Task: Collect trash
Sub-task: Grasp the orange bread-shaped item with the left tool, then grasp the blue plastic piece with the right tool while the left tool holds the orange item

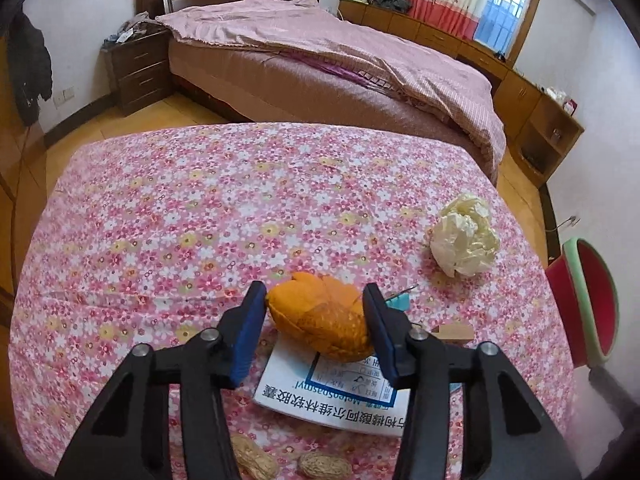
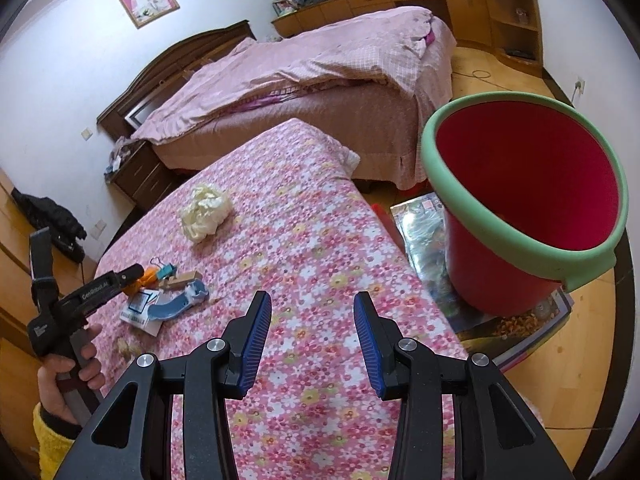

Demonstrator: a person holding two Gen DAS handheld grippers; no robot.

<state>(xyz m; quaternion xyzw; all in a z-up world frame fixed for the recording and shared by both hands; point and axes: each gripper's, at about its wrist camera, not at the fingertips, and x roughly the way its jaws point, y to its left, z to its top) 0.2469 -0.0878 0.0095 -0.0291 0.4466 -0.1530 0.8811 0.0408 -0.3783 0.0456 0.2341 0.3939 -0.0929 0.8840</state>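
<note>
An orange peel (image 1: 320, 316) lies on a white medicine box (image 1: 332, 396) on the floral tablecloth (image 1: 200, 220). My left gripper (image 1: 316, 320) has a blue pad on each side of the peel, touching or nearly touching it. A crumpled cream paper ball (image 1: 466, 242) lies to the right. Two peanut shells (image 1: 324, 466) lie near the front edge. In the right wrist view my right gripper (image 2: 312, 336) is open and empty above the cloth. The left gripper (image 2: 132, 276) shows at the trash pile there. A red bucket with a green rim (image 2: 524, 200) stands right of the table.
A blue plastic piece (image 2: 180, 304) and a small wooden block (image 2: 182, 280) lie by the box. A magazine (image 2: 436, 248) lies on the floor under the bucket. A bed (image 1: 340, 76) and wooden cabinets (image 1: 532, 112) stand beyond the table.
</note>
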